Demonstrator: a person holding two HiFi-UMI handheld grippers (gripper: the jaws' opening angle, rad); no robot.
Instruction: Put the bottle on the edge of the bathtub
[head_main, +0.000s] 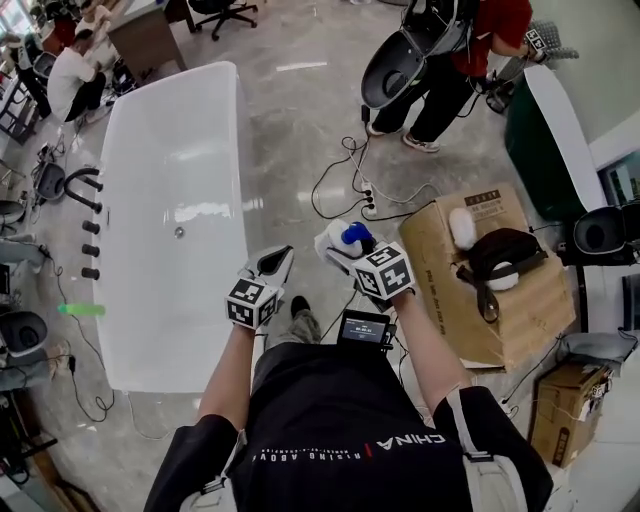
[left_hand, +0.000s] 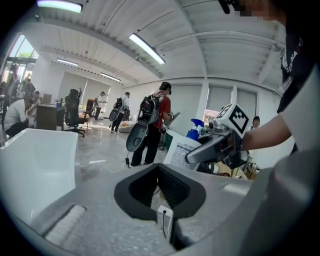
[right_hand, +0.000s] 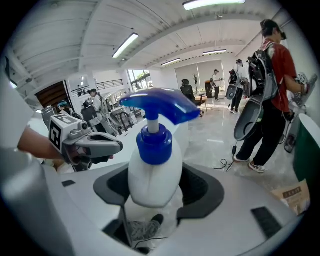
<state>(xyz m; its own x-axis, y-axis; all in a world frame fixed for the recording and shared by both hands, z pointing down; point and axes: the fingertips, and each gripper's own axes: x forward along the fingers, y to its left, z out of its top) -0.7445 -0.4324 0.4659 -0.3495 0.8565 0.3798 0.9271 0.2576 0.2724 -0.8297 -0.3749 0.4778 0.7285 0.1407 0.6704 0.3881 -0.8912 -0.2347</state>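
You have the bottle (right_hand: 152, 170) off the floor and in the right claw (head_main: 340, 250), its jaws wide apart and pressed on the white body, with the blue pump head upright above them. The pickup is done; the placing is not. Your left claw (left_hand: 159, 172) is closed on nothing and hangs just beside the right one, between the bottle and the bathtub (head_main: 240, 190) (so it's the first thing in your way). The tub's long right rim is the nearest edge, close to that left claw, and it looks bare along its length. What's left, I'd judge, is to carry the bottle leftward, lower it onto the rim and let go. The cardboard box (head_main: 520, 300) on your right sits away from that path. Farther out, cables (head_main: 345, 180) trail over the floor, and a person in a red top (head_main: 450, 60) stands well apart from the tub
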